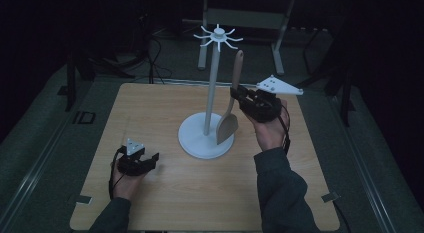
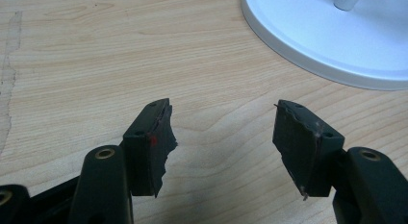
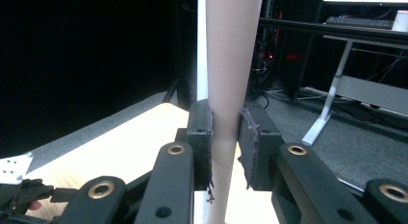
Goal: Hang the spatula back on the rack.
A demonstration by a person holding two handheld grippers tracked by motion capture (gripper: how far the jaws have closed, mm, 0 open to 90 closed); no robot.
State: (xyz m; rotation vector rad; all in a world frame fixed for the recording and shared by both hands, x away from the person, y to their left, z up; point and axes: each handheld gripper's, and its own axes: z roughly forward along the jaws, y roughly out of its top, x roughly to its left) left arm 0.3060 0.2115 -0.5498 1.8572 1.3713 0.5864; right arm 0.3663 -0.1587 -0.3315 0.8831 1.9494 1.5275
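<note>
- Just right of the white stand's pole, a wooden spatula [image 1: 231, 105] is hanging upright in the air, blade down and handle up, with the blade tip sitting above the stand's round base [image 1: 197, 143].
- The right gripper [image 1: 239, 95] is grasping the spatula at the middle of its handle; in the right gripper view the two black jaws are pressing on either side of the pale handle [image 3: 226, 89].
- The hook ring [image 1: 218, 36] at the top of the rack [image 1: 212, 88] is sitting above the spatula's handle end, so the job is judged to be hanging the spatula there, and the handle is not yet at a hook.
- The left gripper [image 1: 150, 160] is resting on the bench [image 1: 150, 103] near the base, with its jaws released and nothing between them, as the left gripper view is showing [image 2: 221, 137].
- Risks from here, as a judgement:
  - the handle could be slipping or pivoting in the narrow grip, because the heavy blade is hanging below the pinch point;
  - the blade could be knocking the pole or base and tipping the light rack, with no gripper steadying it;
  - the handle end could be missing the thin hook, since whether it has a hanging hole cannot be told.
</note>
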